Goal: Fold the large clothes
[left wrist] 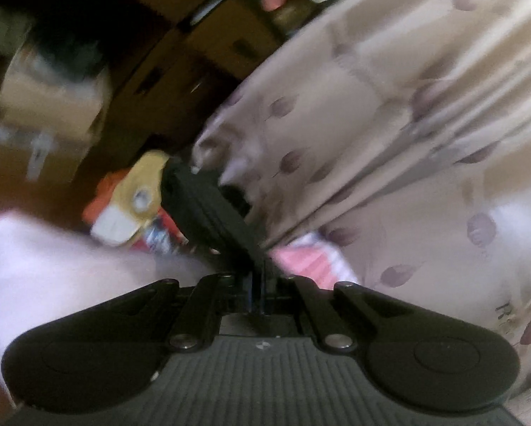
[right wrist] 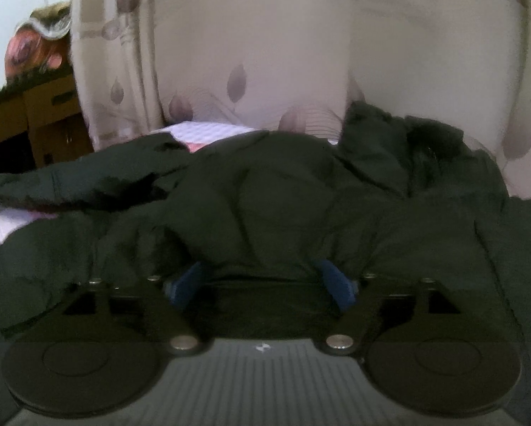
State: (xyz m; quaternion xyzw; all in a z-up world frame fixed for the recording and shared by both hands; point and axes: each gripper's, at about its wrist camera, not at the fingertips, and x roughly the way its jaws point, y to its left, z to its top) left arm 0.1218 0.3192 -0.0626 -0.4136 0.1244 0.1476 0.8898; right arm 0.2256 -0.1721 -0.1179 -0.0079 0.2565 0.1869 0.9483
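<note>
Leaf-print curtain (right wrist: 251, 35) backed the bed (right wrist: 208, 129), where we found the dark jacket (right wrist: 265, 191) spread. Right gripper (right wrist: 261, 280) stood apart, straddling a fold; left gripper (left wrist: 226, 191) clamped its edge, presumably for folding.

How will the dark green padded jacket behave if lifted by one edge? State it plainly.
The dark green padded jacket is probably floppy: it lies in soft creases and humps, so it would likely sag and trail rather than hold shape. Its puffy bulk bulging between the right tongs suggests it is light for its size but awkward to lift.
</note>
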